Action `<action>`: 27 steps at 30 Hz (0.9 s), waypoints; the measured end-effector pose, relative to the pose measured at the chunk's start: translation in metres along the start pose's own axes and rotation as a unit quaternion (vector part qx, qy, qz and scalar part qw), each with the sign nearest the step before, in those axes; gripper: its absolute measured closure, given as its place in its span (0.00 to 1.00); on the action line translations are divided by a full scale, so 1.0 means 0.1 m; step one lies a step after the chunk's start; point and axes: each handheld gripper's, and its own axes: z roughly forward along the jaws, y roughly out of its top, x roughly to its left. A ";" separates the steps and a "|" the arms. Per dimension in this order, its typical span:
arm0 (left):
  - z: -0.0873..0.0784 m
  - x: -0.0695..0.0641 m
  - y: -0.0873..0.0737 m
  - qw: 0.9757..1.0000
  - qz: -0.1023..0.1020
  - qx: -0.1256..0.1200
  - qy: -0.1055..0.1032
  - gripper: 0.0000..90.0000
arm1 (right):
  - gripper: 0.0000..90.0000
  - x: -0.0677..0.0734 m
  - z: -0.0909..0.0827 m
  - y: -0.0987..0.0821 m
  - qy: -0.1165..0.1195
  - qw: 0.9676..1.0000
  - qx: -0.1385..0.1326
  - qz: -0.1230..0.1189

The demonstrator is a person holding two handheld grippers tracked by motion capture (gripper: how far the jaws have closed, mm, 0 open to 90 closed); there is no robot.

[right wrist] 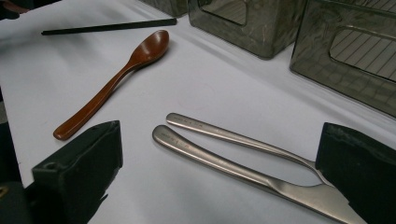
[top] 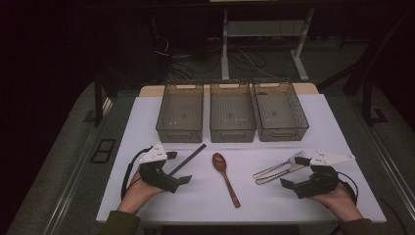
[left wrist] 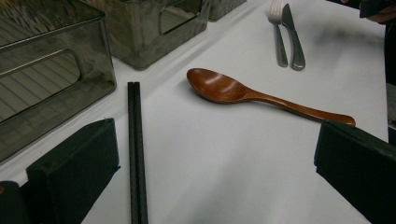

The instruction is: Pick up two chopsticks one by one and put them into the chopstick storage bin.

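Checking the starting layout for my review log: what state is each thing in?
Left gripper: open, holding nothing.
Right gripper: open, holding nothing.
Three smoky clear plastic bins: upright, empty.
Black chopsticks: flat, paired.
Brown wooden spoon: flat, bowl up.
Steel fork and knife: flat, side by side.

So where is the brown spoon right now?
In the high view, the wooden spoon lies mid-table, between the black chopsticks on its left and the fork and knife on its right.

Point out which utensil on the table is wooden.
The brown spoon, lying alone mid-table. The fork and knife to its right are shiny metal; the chopsticks to its left are black.
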 end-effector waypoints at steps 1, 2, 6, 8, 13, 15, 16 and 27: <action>0.01 0.00 0.00 1.000 -0.002 0.000 0.001 0.00 | 0.00 0.00 0.00 0.00 0.000 1.000 0.000 0.000; 0.01 0.00 0.00 1.000 0.002 0.004 0.001 0.00 | 0.00 0.00 -0.02 0.00 0.001 1.000 -0.002 0.000; 0.02 -0.01 0.01 1.000 0.000 0.003 0.002 0.00 | 0.00 0.01 -0.04 -0.01 0.001 1.000 -0.003 0.002; 0.02 -0.01 0.01 1.000 0.001 0.003 0.004 0.00 | 0.00 0.00 -0.06 -0.01 0.000 1.000 -0.010 0.004; 0.01 0.00 0.04 1.000 0.004 0.003 0.006 0.00 | 0.00 0.02 -0.05 0.00 0.002 1.000 -0.011 -0.001; 0.00 0.01 0.04 1.000 0.004 0.000 0.006 0.00 | 0.00 0.02 -0.04 0.00 0.002 1.000 -0.008 0.000; -0.01 0.01 0.05 1.000 0.004 0.000 0.005 0.00 | 0.00 0.02 -0.04 0.00 0.002 1.000 -0.008 0.000; 0.00 0.07 0.11 1.000 0.011 0.000 0.012 0.00 | 0.00 0.04 -0.02 -0.02 0.001 1.000 -0.009 -0.005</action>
